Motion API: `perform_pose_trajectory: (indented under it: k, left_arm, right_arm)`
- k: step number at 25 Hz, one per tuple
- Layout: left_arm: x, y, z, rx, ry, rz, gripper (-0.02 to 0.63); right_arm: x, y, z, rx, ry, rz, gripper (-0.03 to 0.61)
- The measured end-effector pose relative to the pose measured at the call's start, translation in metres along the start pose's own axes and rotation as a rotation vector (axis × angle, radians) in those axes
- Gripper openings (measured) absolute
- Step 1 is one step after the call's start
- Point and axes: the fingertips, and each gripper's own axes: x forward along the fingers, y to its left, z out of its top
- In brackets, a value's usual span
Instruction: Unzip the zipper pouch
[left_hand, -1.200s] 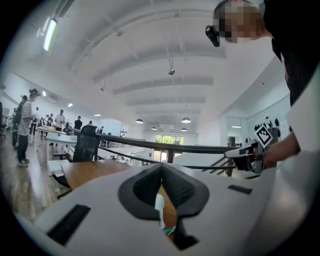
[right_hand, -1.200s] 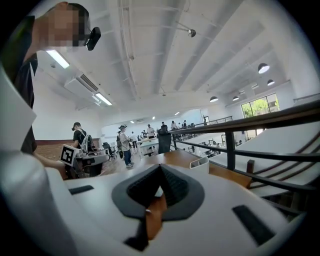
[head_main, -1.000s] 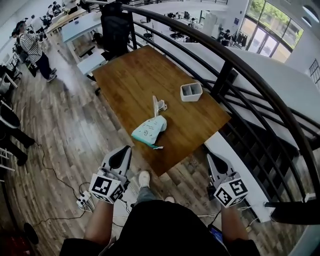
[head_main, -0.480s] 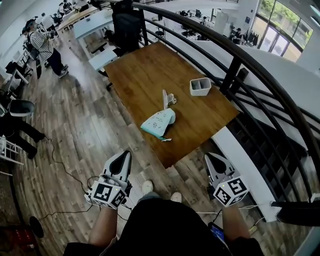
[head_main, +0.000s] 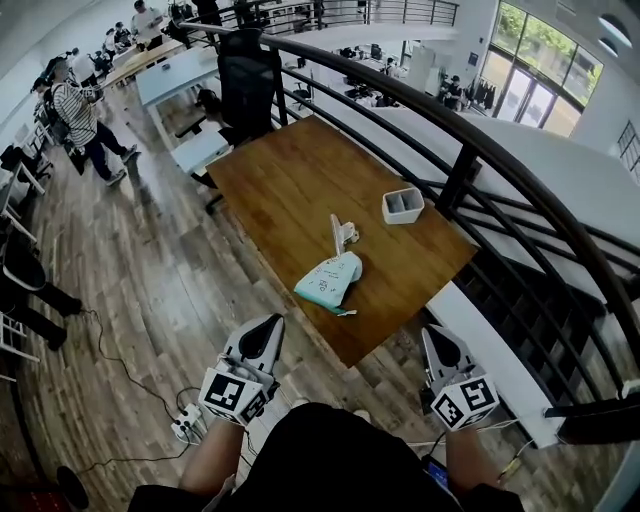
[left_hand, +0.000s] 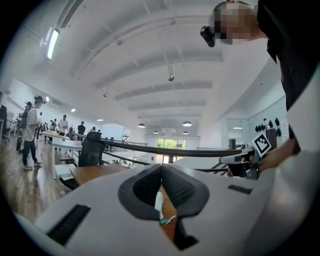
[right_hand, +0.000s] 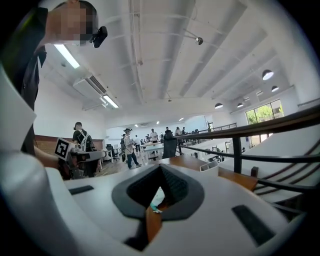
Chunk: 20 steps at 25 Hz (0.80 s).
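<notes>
A pale mint zipper pouch (head_main: 331, 280) lies near the front edge of the wooden table (head_main: 290, 175), its teal pull tab toward me. My left gripper (head_main: 268, 326) hangs below the table's front edge, left of the pouch, jaws shut and empty. My right gripper (head_main: 437, 338) is held off the table's right front corner, also shut with nothing in it. Through the left gripper view a sliver of the pouch (left_hand: 158, 205) shows past the closed jaws (left_hand: 161, 166). The right gripper view shows the pouch (right_hand: 157, 198) beyond its closed jaws (right_hand: 160, 166).
A white two-part tray (head_main: 403, 206) sits at the table's right. A thin upright stand (head_main: 341, 234) rises just behind the pouch. A black railing (head_main: 470, 150) curves along the right. A black chair (head_main: 247, 85) is at the far end. People stand at the far left (head_main: 78, 115).
The view has shifted: the table and pouch sit lower and more to the right in the frame. Both grippers stay shut, held low in front of me.
</notes>
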Motion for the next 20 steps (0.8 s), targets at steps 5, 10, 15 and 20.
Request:
perform_pose_trajectory:
  k: [5,10,15,20]
  left_arm:
    - [-0.004,0.01,-0.003,-0.016,0.01,-0.027,0.012]
    - [-0.01,0.024,-0.01,-0.021,0.017,-0.014,0.012]
    - [-0.009,0.023,-0.009,-0.033,0.012,-0.013,0.012]
    - [-0.008,0.019,-0.007,-0.033,0.011,-0.014,0.012]
  right_arm:
    - [0.01,0.009,-0.002,0.002,0.018,-0.009,-0.008]
    - [0.017,0.022,-0.003,-0.009,0.023,-0.002,-0.008]
    - [0.018,0.024,0.0,-0.021,0.021,0.006,-0.008]
    - [0.018,0.024,0.005,-0.03,0.015,0.011,-0.008]
